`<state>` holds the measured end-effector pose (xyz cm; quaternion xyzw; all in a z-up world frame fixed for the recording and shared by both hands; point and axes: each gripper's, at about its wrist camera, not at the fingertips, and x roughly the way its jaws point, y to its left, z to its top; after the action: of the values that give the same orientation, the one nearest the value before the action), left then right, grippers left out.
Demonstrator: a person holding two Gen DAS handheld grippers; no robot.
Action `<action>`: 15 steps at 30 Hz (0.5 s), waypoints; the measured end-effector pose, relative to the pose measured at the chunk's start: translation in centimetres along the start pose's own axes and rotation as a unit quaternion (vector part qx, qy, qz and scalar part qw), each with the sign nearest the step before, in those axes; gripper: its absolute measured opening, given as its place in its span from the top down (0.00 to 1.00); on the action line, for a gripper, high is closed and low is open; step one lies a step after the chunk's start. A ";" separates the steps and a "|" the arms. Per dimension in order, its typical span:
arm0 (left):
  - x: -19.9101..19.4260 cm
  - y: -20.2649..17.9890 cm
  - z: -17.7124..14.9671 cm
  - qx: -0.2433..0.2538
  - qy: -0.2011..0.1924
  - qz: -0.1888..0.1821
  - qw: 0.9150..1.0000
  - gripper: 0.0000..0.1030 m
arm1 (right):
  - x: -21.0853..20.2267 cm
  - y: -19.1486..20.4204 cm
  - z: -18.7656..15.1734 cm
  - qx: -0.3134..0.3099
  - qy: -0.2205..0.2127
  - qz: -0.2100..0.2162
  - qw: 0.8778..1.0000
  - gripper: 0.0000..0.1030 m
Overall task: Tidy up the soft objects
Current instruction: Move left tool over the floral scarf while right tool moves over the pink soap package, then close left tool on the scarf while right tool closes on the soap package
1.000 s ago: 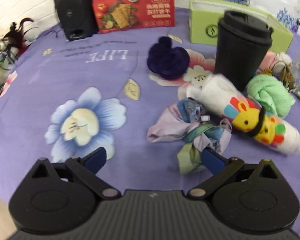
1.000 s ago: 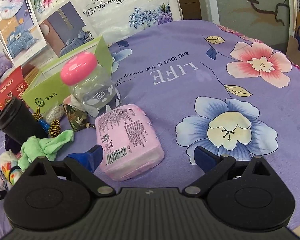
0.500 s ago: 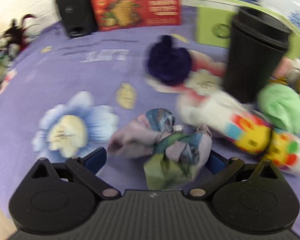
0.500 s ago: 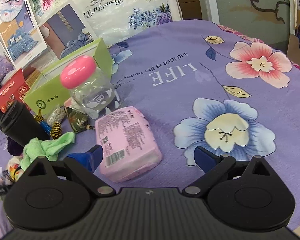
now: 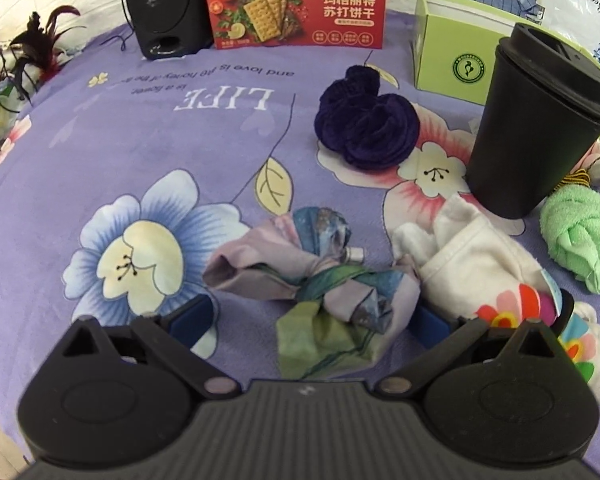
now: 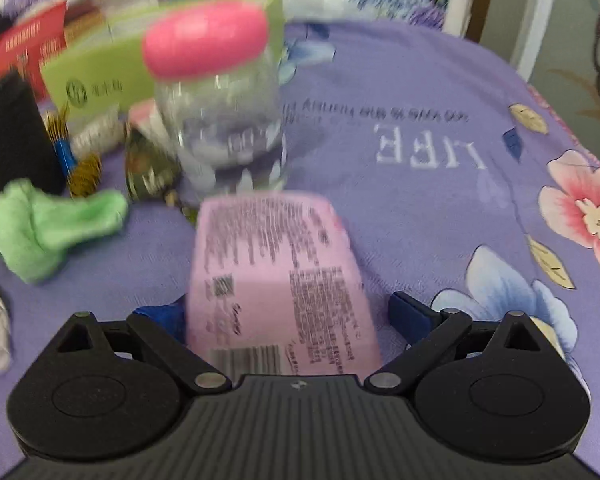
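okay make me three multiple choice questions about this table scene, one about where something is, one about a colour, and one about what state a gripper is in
1. What lies between the fingers of the right gripper?
A. the pink tissue pack
B. a red cracker box
C. a black speaker

2. What colour is the lid of the clear jar?
A. green
B. pink
C. black

3. How does the left gripper stand around the knotted patterned cloth?
A. shut tight on it
B. open, one finger on each side
C. turned away from it

Answers:
1 A: the pink tissue pack fills the gap between the blue pads.
2 B: the cap above the clear glass is pink.
3 B: both blue pads stand wide apart beside the cloth.
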<state>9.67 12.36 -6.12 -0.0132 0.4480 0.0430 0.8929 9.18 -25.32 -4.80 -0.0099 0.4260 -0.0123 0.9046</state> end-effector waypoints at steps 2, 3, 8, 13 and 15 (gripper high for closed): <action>0.2 0.2 0.1 -0.003 -0.005 -0.003 1.000 0.00 | 0.0 -0.7 -0.2 0.014 -0.003 0.013 1.000 0.14; 0.3 0.1 0.2 0.000 -0.007 -0.003 1.000 0.00 | -0.1 -0.7 -0.4 0.008 -0.008 0.013 1.000 0.14; 0.4 -0.1 0.4 0.006 -0.010 -0.001 1.000 0.00 | -0.4 0.0 -1.0 0.004 -0.027 -0.001 1.000 0.14; 0.3 -0.1 0.5 0.004 -0.008 -0.001 1.000 0.02 | -0.8 0.4 -1.6 0.000 -0.043 0.004 0.999 0.14; 0.1 -0.2 0.6 0.011 -0.008 -0.008 1.000 0.09 | -0.7 -0.4 -1.8 0.003 -0.052 0.026 0.998 0.13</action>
<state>10.22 12.24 -5.84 -0.0064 0.4409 0.0312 0.8970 7.34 -25.74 -5.43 0.0034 0.3789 0.0103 0.9254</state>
